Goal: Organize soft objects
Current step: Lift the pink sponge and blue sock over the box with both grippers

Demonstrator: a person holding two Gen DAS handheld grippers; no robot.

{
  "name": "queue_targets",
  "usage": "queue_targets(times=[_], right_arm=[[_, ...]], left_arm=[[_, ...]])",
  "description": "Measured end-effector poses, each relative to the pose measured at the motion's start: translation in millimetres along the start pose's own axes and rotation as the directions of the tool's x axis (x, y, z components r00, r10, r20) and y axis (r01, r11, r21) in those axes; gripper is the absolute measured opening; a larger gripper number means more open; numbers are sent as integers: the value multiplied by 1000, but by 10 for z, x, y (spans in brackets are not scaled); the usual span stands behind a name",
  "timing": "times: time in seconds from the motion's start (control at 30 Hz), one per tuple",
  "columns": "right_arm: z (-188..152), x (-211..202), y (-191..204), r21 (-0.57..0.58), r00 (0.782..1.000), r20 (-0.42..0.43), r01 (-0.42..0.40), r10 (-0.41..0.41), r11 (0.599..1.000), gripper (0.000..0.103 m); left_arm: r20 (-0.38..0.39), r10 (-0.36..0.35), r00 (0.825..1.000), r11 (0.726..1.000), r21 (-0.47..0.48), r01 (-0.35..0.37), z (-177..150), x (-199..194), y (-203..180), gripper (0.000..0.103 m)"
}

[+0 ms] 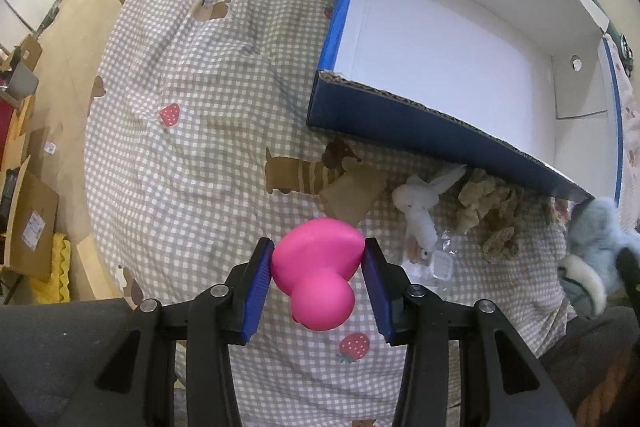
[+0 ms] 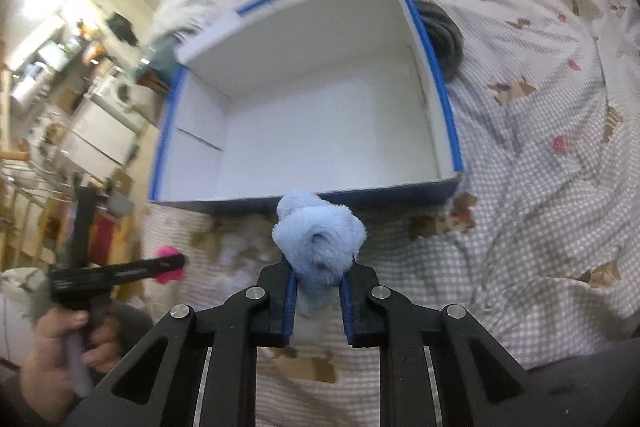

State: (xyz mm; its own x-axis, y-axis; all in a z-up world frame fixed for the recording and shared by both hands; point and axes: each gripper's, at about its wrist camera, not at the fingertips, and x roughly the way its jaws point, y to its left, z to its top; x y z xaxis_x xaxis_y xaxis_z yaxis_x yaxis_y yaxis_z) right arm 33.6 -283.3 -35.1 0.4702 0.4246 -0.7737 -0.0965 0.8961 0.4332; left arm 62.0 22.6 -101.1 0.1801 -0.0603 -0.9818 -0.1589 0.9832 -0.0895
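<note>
With the left gripper clamped on the pink heart toy and the right gripper clamped on the blue plush, we hold both above the checked bedspread, presumably for dropping into the open blue box.

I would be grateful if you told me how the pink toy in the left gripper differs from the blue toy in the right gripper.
The pink toy is smooth and glossy, heart-like in shape; the blue plush is fuzzy and rounded. The left gripper holds the pink toy with its jaws set wide, while the right gripper pinches the blue plush with narrower jaws. Both are gripped and held above the checked bedding, near the empty box.
</note>
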Motion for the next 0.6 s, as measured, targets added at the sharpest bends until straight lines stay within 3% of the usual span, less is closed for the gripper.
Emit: queue_targets(times=[0.27,0.47,0.6], right_arm=[[-27,38,64,3,999,28,-34,34,999,20],[-8,-5,135,-24,995,63,-75,77,997,20],[17,-147,186,-48,980,132,-142,147,989,20]], left_arm=[[-4,12,1000,1000,3,-12,-104,-3,33,41],[61,23,998,1000,6,-24,-164,-206,29,41],[106,52,993,998,19,-55,-173,-303,12,41]])
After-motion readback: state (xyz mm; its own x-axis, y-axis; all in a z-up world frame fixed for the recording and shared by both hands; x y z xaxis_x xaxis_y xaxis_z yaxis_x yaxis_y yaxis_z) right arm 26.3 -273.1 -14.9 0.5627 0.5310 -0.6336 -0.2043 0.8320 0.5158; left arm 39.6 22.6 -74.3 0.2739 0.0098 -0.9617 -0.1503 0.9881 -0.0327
